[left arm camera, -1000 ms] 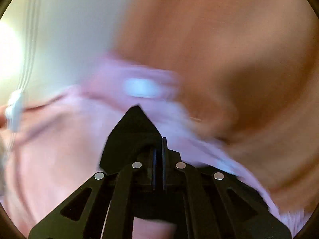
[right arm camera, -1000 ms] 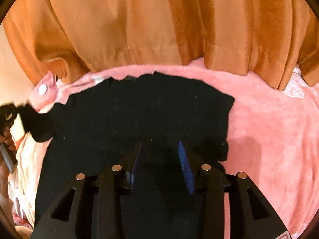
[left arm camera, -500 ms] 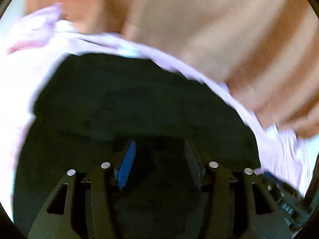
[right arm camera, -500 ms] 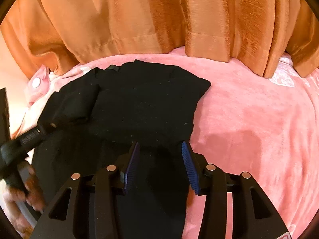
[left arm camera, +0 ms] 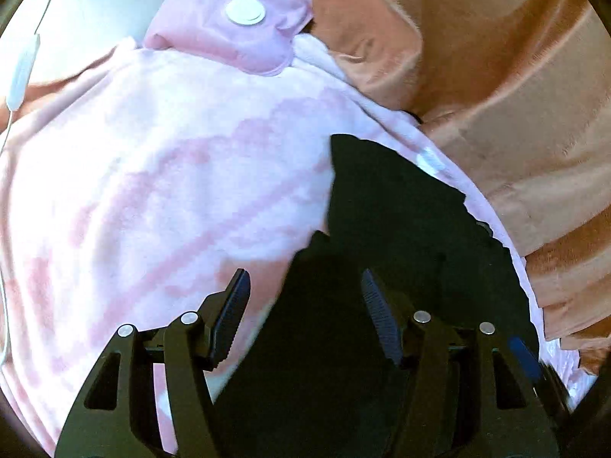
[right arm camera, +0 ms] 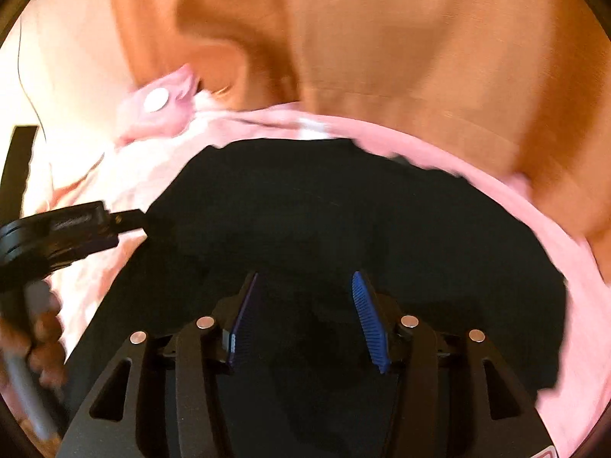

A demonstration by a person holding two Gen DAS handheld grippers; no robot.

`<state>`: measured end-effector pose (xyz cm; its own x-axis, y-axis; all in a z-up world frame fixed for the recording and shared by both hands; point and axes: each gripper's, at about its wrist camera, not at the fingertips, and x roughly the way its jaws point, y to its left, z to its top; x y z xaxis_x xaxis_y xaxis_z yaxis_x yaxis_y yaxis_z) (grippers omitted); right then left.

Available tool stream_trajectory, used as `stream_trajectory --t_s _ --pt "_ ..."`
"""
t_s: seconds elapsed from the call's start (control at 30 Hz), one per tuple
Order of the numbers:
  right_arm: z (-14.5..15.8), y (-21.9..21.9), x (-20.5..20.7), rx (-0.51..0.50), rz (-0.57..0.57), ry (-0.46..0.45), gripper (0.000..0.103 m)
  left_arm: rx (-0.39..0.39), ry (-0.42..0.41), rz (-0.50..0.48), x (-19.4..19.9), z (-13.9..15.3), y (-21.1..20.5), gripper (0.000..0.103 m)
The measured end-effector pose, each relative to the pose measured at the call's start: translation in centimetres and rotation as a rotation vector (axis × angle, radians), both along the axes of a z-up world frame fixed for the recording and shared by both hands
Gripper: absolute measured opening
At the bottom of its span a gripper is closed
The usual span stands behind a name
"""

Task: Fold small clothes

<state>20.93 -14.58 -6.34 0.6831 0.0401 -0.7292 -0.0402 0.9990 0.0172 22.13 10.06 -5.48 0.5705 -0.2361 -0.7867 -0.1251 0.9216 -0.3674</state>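
The black garment [right arm camera: 343, 221] lies spread on the pink blanket [left arm camera: 152, 191], just below the orange curtain [right arm camera: 382, 38]. Both grippers hover over it, left gripper [left arm camera: 305, 305] and right gripper [right arm camera: 305, 313], jaws just opening, nothing pinched.

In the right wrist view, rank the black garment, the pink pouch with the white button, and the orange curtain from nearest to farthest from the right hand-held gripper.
From the right hand-held gripper:
1. Black garment: directly beneath and ahead of the open jaws.
2. Pink pouch: beyond the garment, upper left on the pink blanket.
3. Orange curtain: behind the blanket's far edge, across the top.
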Motion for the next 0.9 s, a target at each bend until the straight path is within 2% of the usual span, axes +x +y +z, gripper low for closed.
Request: stream_trajectory --t_s 0.07,0.1,0.13,0.17,0.3,0.37,0.43,0.57,0.63,0.67,0.77,0.9 --pt "-1.6 1.7 3.1 -0.037 0.018 0.055 0.047 -0.014 0.013 0.009 0.2 -0.1 0.6 0.059" --pt "-2.2 1.9 3.8 -0.045 0.018 0.078 0.041 -0.019 0.013 0.014 0.2 0.0 0.9 0.059" --pt "-2.8 1.8 4.6 -0.044 0.015 0.106 0.015 -0.024 0.013 0.017 0.2 0.2 1.3 0.059" --pt "-2.7 0.9 5.0 -0.006 -0.001 0.115 0.007 -0.029 0.011 0.015 0.3 0.3 1.5 0.059" --pt "1.2 -6.6 1.3 0.218 -0.17 -0.004 0.006 -0.081 0.014 -0.019 0.3 0.6 0.5 0.059" --pt "1.8 -10.8 -1.2 0.278 -0.265 -0.025 0.007 -0.109 0.036 -0.058 0.1 0.2 -0.8 0.059" --pt "0.9 -14.8 -3.8 0.306 -0.34 -0.007 0.007 -0.099 0.057 -0.08 -0.2 -0.4 -2.1 0.059" --pt "-2.5 -18.1 -6.3 0.367 -0.373 0.066 0.007 -0.012 0.058 -0.093 -0.3 -1.2 -4.8 0.059" --pt "-3.6 -18.6 -6.4 0.394 -0.382 0.1 0.008 0.075 0.032 -0.099 -0.5 -1.2 -6.4 0.059" --pt "-3.7 -18.5 -6.3 0.399 -0.379 0.102 0.008 0.133 0.017 -0.11 -0.7 -1.1 -7.5 0.059" --pt "-3.0 -17.7 -6.4 0.339 -0.363 0.074 0.012 0.215 -0.016 -0.135 -0.9 -1.0 -9.3 0.059" --pt "-2.8 -18.4 -6.0 0.331 -0.361 0.062 0.013 0.281 -0.045 -0.164 -0.9 -1.0 -10.7 0.059"
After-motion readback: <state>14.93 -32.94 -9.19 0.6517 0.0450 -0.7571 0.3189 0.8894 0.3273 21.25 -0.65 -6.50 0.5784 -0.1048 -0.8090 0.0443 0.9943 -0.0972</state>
